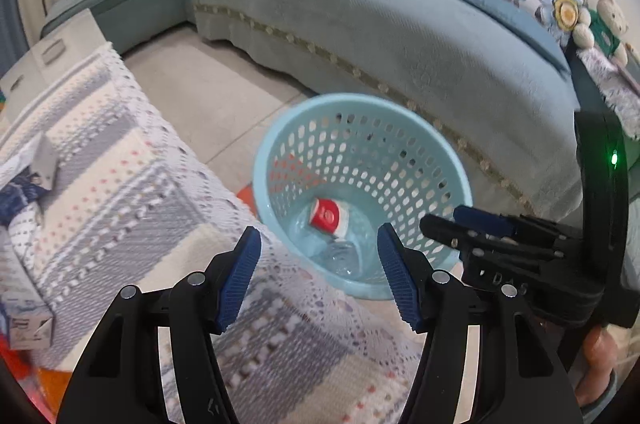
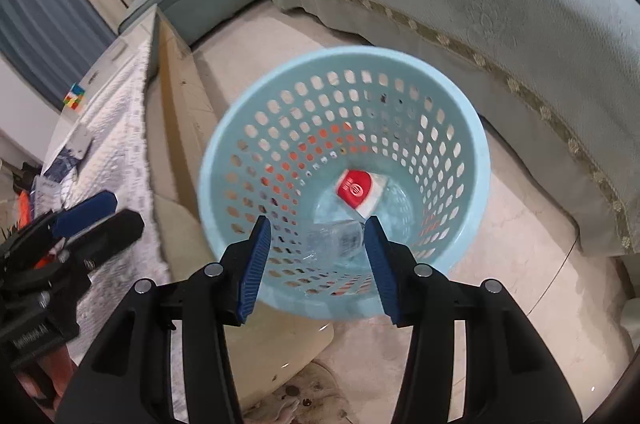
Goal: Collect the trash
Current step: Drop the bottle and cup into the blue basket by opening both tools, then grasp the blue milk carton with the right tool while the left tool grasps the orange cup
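Though blur hides detail, the clear plastic bottle (image 2: 340, 236) low-centre in the light-blue basket (image 2: 224, 144) looks light, crushable, slippery; grip mid-body. Both right gripper (image 2: 318, 266) and left gripper (image 1: 320, 276) gape empty.

My blue-padded black left gripper (image 1: 318, 272) faces a pale blue perforated basket (image 1: 400, 112), a red-and-white wrapper (image 1: 326, 214), a grey-white crocheted tablecloth (image 1: 120, 160).

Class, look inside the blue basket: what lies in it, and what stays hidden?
In the basket, a red-and-white packet and a clear plastic bottle lie on the bottom. Anything beneath them, and the floor under the basket, is covered.
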Demonstrator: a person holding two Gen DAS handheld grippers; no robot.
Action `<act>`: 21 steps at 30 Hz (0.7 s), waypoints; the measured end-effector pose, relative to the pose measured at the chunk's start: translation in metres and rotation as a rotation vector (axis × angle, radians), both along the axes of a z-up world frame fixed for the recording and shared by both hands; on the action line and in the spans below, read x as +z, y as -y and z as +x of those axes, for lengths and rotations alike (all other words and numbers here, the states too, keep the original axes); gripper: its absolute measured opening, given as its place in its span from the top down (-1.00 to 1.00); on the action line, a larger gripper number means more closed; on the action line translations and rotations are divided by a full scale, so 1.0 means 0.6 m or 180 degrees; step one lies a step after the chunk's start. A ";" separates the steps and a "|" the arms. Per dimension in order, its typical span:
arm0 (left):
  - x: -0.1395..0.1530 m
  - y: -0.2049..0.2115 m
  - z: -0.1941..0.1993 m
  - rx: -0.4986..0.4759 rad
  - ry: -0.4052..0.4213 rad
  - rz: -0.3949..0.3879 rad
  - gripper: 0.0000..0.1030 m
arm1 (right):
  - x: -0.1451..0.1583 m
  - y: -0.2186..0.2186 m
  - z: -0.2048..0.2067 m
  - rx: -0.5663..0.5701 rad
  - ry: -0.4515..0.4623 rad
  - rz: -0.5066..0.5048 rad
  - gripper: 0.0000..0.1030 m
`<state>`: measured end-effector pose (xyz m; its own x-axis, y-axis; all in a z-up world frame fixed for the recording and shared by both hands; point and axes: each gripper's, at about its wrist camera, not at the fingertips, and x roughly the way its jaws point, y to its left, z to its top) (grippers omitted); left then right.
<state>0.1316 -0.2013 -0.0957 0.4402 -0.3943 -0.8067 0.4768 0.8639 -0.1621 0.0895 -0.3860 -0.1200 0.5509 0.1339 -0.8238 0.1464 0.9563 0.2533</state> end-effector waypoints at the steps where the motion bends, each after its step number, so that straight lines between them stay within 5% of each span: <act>1: 0.014 -0.012 -0.007 0.0028 0.0038 -0.0052 -0.14 | 0.010 -0.009 -0.005 0.0039 0.0036 -0.0028 0.12; 12: 0.149 -0.205 -0.111 0.0632 0.0462 -0.0412 -0.15 | 0.137 -0.169 -0.059 0.0725 0.0610 -0.0134 0.12; 21: 0.184 -0.484 -0.196 0.2021 0.0705 -0.0493 -0.35 | 0.163 -0.367 -0.081 0.1467 0.0908 -0.0237 0.12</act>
<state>0.0139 0.0889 0.0150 0.7720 -0.1089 -0.6262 -0.0779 0.9616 -0.2633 0.0409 -0.1658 -0.0222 0.6518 0.3613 -0.6668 -0.3567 0.9219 0.1509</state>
